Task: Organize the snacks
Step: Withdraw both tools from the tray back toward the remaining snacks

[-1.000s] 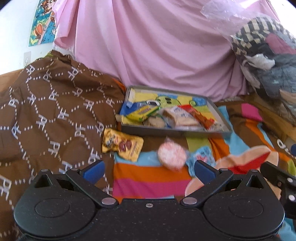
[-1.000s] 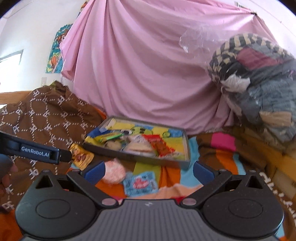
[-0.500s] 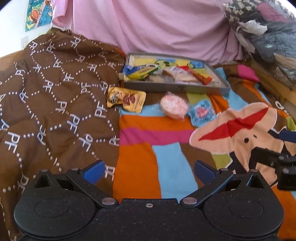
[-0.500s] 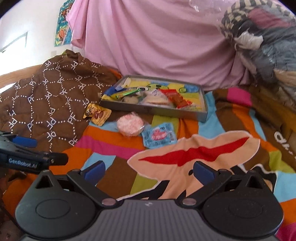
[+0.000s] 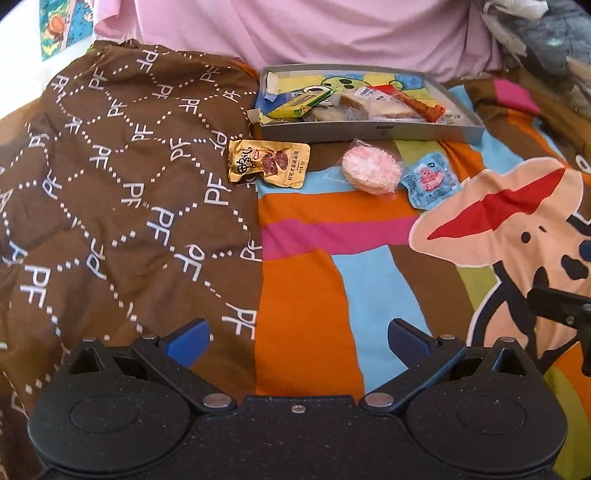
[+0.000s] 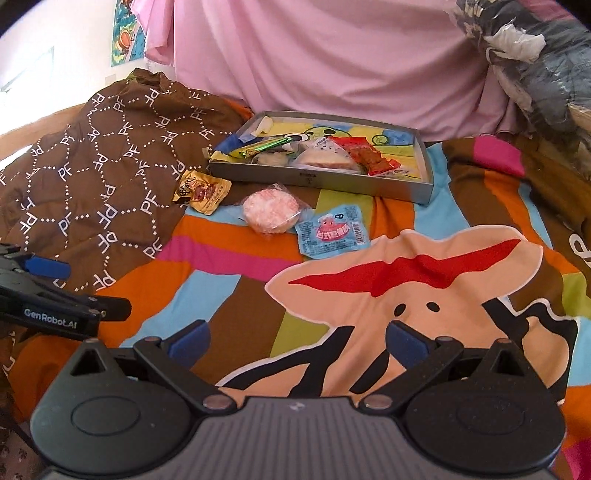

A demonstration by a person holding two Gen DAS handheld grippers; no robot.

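Note:
A grey tray [image 5: 369,131] [image 6: 317,181] holding several snack packets lies at the far side of the bed. In front of it on the cover lie three loose snacks: a yellow packet [image 5: 267,164] [image 6: 201,191], a round pink cake in clear wrap [image 5: 371,171] [image 6: 271,213] and a small blue packet [image 5: 430,181] [image 6: 332,232]. My left gripper [image 5: 297,341] hovers open and empty well short of them. My right gripper [image 6: 295,341] is also open and empty, low over the cartoon print. The left gripper's tip [image 6: 48,267] shows at the right wrist view's left edge.
A brown patterned quilt [image 5: 110,184] [image 6: 103,177] is bunched on the left. A pink sheet [image 5: 332,33] [image 6: 332,62] hangs behind the tray. A heap of clothes and bags [image 6: 535,66] rises at the right. The striped cartoon cover [image 5: 332,277] spreads between grippers and snacks.
Both grippers have pulled back from the tray and tilted down, so the snacks now lie farther off. Both stayed open. The snacks have not moved.

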